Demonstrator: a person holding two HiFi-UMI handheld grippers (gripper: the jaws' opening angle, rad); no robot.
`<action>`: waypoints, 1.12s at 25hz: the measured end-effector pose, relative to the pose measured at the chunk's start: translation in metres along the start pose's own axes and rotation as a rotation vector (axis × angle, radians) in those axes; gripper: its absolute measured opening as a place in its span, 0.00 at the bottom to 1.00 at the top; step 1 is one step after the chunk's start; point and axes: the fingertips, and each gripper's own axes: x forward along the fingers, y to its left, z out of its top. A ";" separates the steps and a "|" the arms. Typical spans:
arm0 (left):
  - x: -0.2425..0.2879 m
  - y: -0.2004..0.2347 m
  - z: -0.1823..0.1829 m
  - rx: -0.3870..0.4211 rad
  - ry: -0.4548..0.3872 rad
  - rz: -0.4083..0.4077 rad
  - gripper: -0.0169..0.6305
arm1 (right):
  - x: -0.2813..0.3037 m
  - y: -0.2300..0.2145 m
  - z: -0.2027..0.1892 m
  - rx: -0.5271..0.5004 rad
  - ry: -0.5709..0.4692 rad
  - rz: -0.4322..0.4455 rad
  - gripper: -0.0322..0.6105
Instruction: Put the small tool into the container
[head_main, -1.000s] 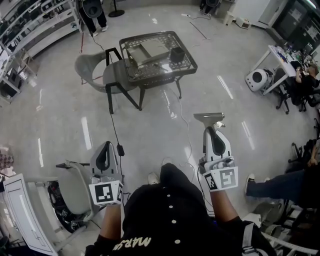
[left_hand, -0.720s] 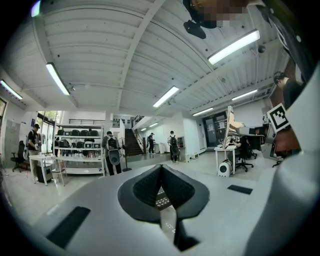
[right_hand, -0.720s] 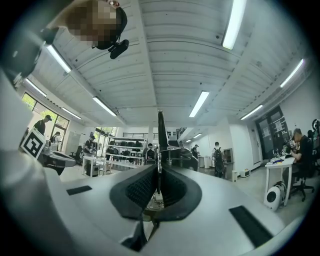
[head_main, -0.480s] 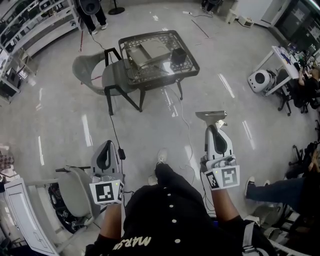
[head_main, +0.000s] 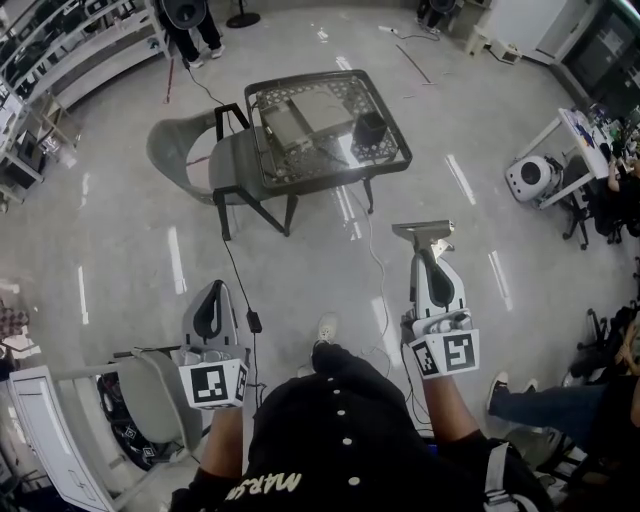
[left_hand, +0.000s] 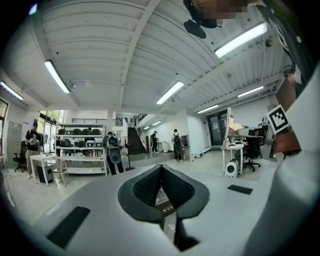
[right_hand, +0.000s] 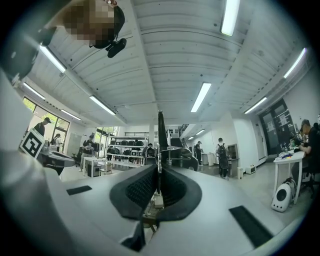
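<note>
Right gripper (head_main: 424, 256): jaws closed on the small tool (head_main: 421, 233). The tool's T-shaped head projects past the jaw tips toward 12 o'clock. In the right gripper view the small tool (right_hand: 159, 137) is seen edge-on as a thin upright blade pinched between the pads.

Left gripper (head_main: 213, 290): jaws together, nothing between them; the left gripper view shows the pads (left_hand: 150, 185) meeting at their tips.

Both grippers are held low in the head view, over the floor. The black container (head_main: 370, 127) stands on the glass-topped table (head_main: 393, 150), at 11 o'clock from the tool and well apart from it. A grey chair (head_main: 185, 150) sits at the table's 9 o'clock side.
</note>
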 end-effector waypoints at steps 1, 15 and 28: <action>0.008 0.003 0.002 0.000 -0.002 0.003 0.07 | 0.009 -0.003 0.000 0.001 -0.002 0.003 0.07; 0.094 0.014 0.017 0.008 -0.011 0.057 0.07 | 0.098 -0.049 -0.006 0.005 -0.016 0.047 0.07; 0.137 0.006 0.016 -0.003 0.007 0.073 0.07 | 0.139 -0.075 -0.020 0.026 0.005 0.076 0.07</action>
